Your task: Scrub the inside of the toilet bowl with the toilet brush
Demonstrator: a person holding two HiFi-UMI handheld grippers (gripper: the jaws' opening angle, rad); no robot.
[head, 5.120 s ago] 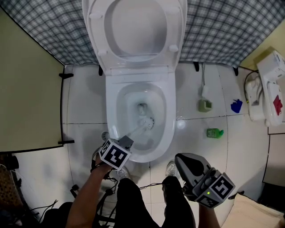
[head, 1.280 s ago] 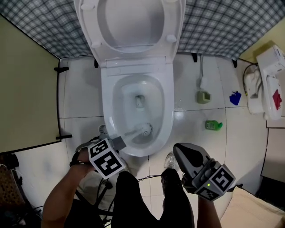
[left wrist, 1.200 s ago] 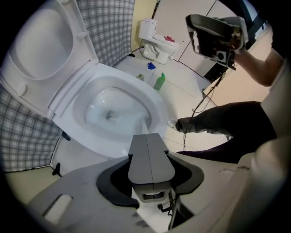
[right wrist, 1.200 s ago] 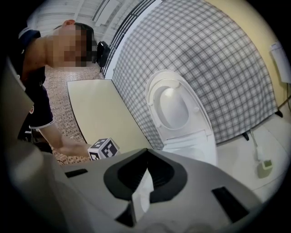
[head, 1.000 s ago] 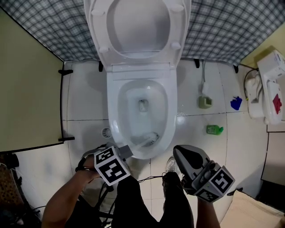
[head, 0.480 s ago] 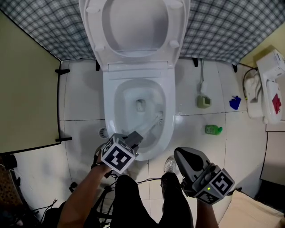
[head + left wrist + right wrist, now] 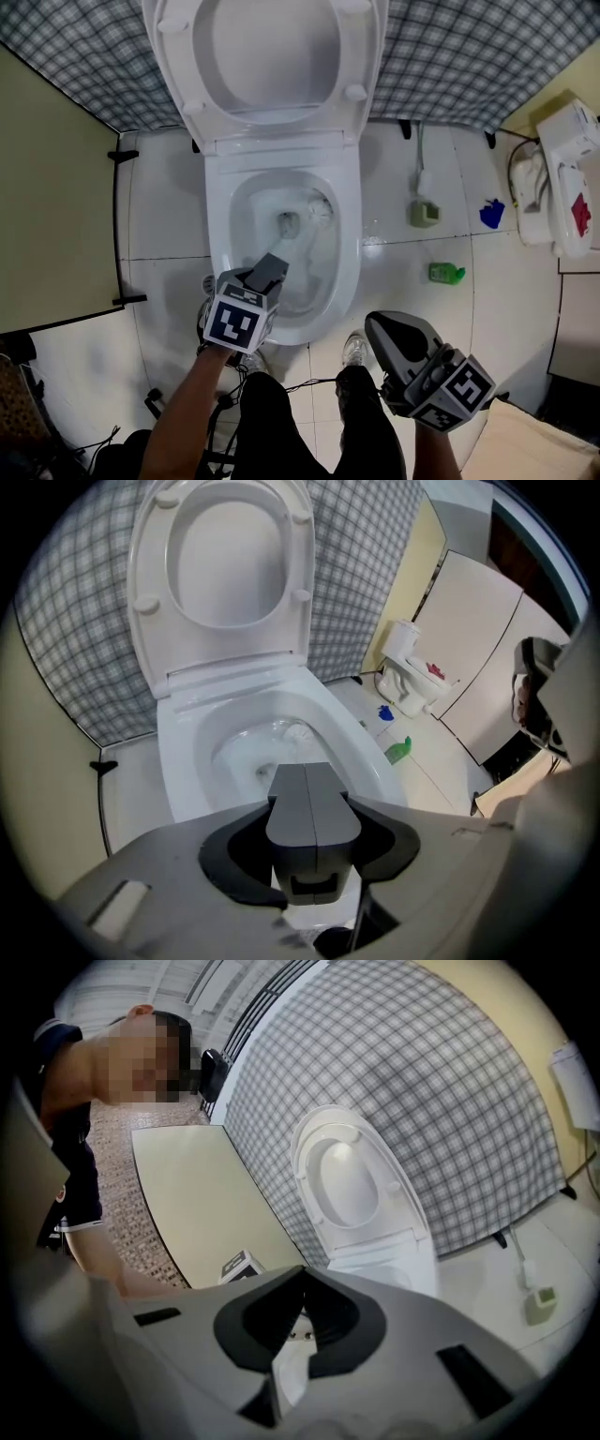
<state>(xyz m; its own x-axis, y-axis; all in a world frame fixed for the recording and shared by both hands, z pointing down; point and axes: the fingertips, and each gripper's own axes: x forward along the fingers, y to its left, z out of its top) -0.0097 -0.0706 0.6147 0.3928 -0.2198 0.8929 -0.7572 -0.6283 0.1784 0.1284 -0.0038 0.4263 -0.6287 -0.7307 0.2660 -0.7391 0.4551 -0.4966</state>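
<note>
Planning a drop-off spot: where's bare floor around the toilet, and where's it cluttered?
Free: tiles between the toilet bowl and the beige partition; also the floor right of the bowl, this side of the green bottle. Crowded: the right rear corner, a small grey-green object, a blue item and a white unit; in front of the bowl, shoes and cables.

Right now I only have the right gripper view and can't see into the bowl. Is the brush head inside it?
Observer: Yes. The toilet brush has its head down inside the toilet bowl, just right of the drain.
Operator: Who's holding it?
Observer: The left claw is shut on it, reaching in over the bowl's near rim.
Operator: Anything loose on the floor to the right?
Observer: A green bottle lies on the floor, well apart from the bowl.
</note>
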